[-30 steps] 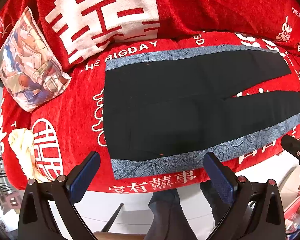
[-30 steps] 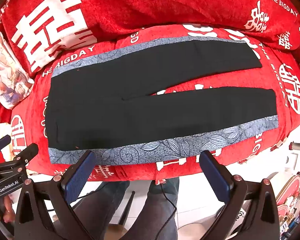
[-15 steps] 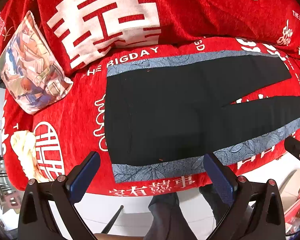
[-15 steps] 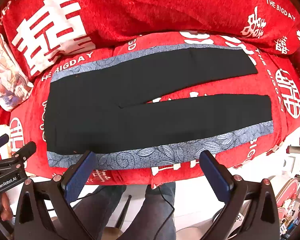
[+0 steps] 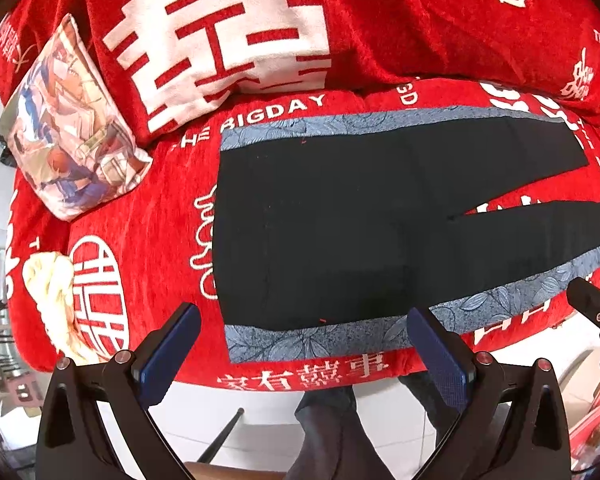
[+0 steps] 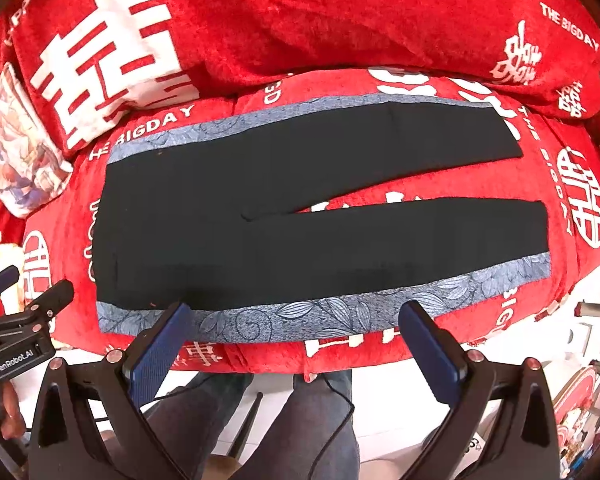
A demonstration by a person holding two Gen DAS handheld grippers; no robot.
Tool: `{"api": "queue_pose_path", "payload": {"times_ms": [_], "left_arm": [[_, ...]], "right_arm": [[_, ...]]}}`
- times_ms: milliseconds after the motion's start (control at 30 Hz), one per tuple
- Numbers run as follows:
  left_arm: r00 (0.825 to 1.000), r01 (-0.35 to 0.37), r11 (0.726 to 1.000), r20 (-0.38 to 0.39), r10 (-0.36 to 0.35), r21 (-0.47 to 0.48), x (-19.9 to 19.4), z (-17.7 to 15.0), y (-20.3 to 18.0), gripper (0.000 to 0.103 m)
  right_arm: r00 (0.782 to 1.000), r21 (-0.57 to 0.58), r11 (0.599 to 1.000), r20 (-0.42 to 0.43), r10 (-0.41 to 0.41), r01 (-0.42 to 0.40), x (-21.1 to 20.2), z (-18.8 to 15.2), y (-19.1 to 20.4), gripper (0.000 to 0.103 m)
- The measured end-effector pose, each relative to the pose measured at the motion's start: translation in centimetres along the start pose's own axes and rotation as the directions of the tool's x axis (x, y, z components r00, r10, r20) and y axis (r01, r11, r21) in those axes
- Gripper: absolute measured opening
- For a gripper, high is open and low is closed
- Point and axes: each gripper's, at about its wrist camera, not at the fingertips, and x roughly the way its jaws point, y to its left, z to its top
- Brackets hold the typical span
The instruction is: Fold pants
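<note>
Black pants [image 5: 340, 224] [image 6: 260, 216] with blue-grey leaf-patterned side stripes lie flat on a red sofa seat, waistband to the left, both legs spread apart toward the right. My left gripper [image 5: 304, 344] hovers open over the near stripe at the waist end, holding nothing. Over the near stripe of the front leg, my right gripper [image 6: 296, 340] stands open and empty. The left gripper's body [image 6: 16, 332] also shows at the left edge of the right wrist view, and the right gripper's tip [image 5: 592, 308] shows at the right edge of the left wrist view.
The red sofa cover [image 5: 160, 208] carries white characters, with red back cushions [image 6: 300, 20] behind the pants. A printed pillow [image 5: 68, 136] leans at the left; a cream cloth [image 5: 48, 288] lies at the seat's left end. The person's legs [image 6: 292, 420] stand before the seat edge.
Both grippers have moved closer to the sofa's front edge, so the pants look larger and lower in view. Both stay open; the pants have not moved.
</note>
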Motion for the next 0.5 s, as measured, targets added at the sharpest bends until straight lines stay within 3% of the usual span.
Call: {"api": "queue_pose_path", "payload": {"times_ms": [500], "left_arm": [[0.996, -0.063, 0.988, -0.067, 0.054, -0.142, -1.2, -4.5, -4.9, 0.103]], "right_arm": [[0.998, -0.179, 0.982, -0.05, 0.048, -0.056, 1.2, 1.2, -3.5, 0.103]]}}
